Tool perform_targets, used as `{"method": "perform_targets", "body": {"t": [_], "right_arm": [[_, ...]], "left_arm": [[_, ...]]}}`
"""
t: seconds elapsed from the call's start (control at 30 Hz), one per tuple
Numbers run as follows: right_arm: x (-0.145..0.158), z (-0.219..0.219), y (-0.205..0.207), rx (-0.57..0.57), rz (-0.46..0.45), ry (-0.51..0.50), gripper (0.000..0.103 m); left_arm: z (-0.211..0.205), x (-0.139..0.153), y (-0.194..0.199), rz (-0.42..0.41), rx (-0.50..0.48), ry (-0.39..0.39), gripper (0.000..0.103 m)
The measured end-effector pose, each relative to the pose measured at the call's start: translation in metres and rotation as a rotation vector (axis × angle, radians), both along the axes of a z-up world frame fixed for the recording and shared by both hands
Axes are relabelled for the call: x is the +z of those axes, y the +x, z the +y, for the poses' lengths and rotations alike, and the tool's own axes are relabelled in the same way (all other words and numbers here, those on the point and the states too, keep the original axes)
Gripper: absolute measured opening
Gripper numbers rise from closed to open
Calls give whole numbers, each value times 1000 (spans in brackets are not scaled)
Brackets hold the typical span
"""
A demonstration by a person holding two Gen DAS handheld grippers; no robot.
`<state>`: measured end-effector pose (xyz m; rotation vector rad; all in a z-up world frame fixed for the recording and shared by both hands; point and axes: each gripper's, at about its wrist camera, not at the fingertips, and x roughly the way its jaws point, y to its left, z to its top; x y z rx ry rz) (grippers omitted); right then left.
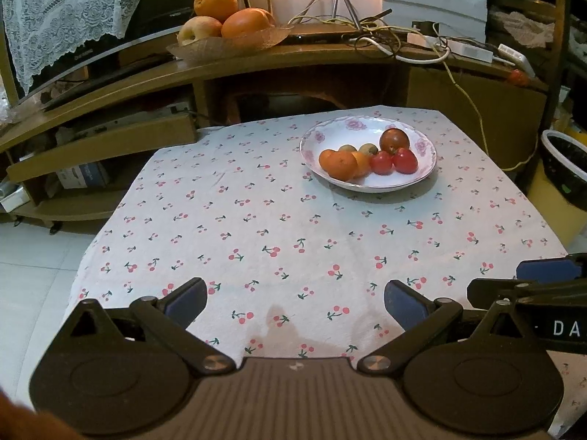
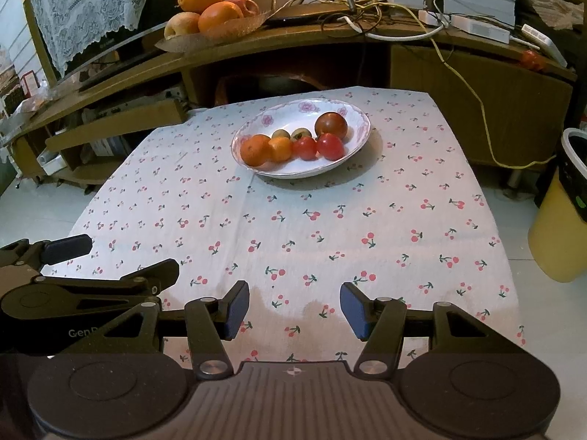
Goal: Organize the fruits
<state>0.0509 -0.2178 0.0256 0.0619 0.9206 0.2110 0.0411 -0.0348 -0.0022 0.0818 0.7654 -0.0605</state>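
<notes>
Both the left gripper (image 1: 295,302) and right gripper (image 2: 294,306) hover with fingers spread and empty low in frame, while 7 fruits (image 2: 293,141) sit in the plate (image 2: 253,126) mid-bench, fitting either sorting's start or end.

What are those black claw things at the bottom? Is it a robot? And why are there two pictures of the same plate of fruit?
No robot. A person holds one grabbing tool in each hand, and each carries a camera looking forward. One picture comes from the left tool, the other from the right tool. Both are open and hold nothing. On the cherry-print tablecloth stands a flowered plate with oranges, red tomatoes and small brown-green fruits. Behind, on a wooden shelf, a glass dish holds bigger fruit.
</notes>
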Motion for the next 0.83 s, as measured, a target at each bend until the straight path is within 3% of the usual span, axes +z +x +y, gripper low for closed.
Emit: {"method": "perform_targets", "body": {"t": [0.83], "right_arm": [[-3,2,0,1,9,-6,57]], "left_arm": [[1,-4,2,33,18,-3,103]]}}
